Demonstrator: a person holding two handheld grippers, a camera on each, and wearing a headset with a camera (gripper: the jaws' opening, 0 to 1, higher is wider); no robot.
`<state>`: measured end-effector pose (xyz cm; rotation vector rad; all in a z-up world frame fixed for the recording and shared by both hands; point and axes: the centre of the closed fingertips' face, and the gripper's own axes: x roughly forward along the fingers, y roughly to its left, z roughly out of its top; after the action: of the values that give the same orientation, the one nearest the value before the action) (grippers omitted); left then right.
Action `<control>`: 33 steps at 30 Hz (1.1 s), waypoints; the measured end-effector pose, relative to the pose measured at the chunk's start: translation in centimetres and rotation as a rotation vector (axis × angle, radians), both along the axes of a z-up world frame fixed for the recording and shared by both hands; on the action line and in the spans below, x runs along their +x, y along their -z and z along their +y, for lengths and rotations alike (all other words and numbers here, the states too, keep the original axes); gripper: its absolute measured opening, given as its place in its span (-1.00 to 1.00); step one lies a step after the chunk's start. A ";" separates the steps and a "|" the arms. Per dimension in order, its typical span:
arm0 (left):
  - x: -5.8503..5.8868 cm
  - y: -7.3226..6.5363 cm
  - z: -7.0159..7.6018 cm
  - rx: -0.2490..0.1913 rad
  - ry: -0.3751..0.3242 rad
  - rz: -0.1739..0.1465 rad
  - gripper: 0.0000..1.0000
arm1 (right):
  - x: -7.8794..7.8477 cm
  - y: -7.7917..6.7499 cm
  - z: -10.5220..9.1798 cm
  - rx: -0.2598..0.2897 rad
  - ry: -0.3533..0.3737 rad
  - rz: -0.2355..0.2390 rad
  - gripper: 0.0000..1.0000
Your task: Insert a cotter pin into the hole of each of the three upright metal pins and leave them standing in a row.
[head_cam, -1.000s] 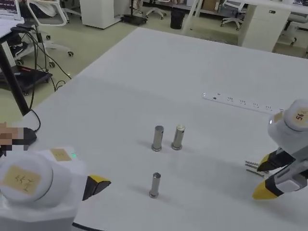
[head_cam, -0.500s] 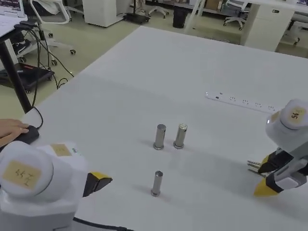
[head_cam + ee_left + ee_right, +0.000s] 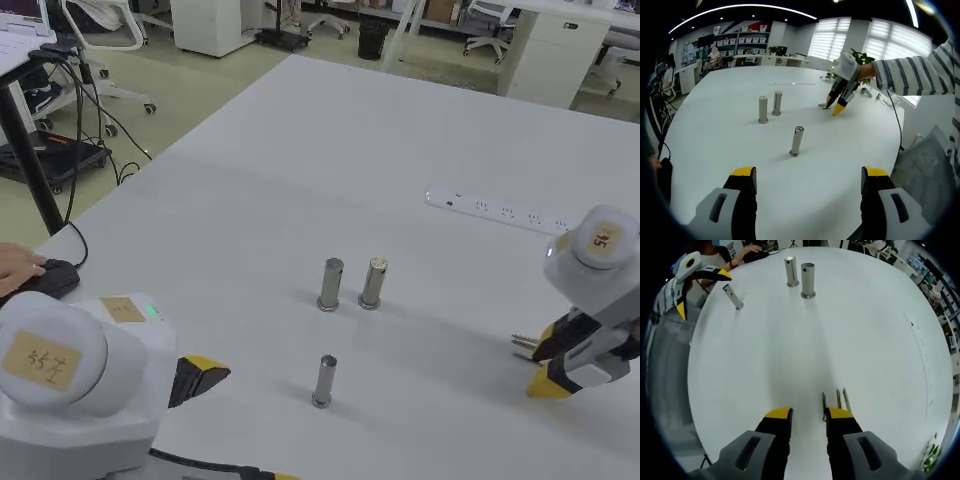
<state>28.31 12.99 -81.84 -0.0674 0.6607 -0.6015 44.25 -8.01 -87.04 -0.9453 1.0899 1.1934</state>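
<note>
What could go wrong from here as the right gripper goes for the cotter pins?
1. The cotter pins lie bunched by one jaw tip of the open right gripper, not between its jaws; closing could nudge them away or grab several.
2. Two metal pins stand close together, unsupported; threading one may topple its neighbour.

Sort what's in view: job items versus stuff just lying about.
Job:
- back-left metal pin, back-right metal pin, near metal pin, all upright
- cotter pins lying at the right claw
- left claw, open, empty

Lying about:
- power strip
- mouse under a hand
</note>
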 end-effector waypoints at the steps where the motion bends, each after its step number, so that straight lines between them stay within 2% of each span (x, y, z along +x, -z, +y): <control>1: 0.0 0.0 0.0 0.000 0.000 0.000 0.72 | 0.0 0.0 0.0 -0.003 -0.004 0.000 -0.44; 5: -0.1 0.2 0.0 0.005 0.000 0.006 0.74 | -0.3 0.0 0.3 -0.025 -0.037 -0.003 -0.55; 11: 0.0 0.0 -0.1 -0.001 -0.004 0.002 0.73 | 0.6 0.1 0.1 -0.039 0.006 -0.015 -0.74; 13: 0.0 0.0 -0.1 -0.008 -0.010 0.004 0.73 | 1.1 0.2 0.1 -0.045 0.035 -0.030 -0.82; 15: 0.0 0.0 -0.1 -0.012 -0.012 0.005 0.72 | 1.9 0.3 -0.1 -0.062 0.016 -0.078 -0.91; 16: 0.0 0.0 -0.1 -0.011 -0.012 0.006 0.72 | 1.5 0.4 0.0 -0.060 0.019 -0.056 -0.91; 21: 0.2 -0.1 0.0 -0.001 -0.011 0.001 0.70 | 1.6 0.4 0.0 -0.093 -0.011 -0.083 -0.92; 28: 0.4 -0.2 0.0 0.010 -0.007 -0.007 0.70 | 1.8 0.4 0.0 -0.096 -0.015 -0.098 -0.95; 33: 0.3 -0.1 0.1 0.015 -0.003 0.000 0.69 | 1.7 0.3 0.0 -0.099 -0.007 -0.102 -0.97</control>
<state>28.64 13.04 -81.70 -0.0546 0.6645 -0.5937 45.98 -8.03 -87.35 -1.0755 1.0722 1.0928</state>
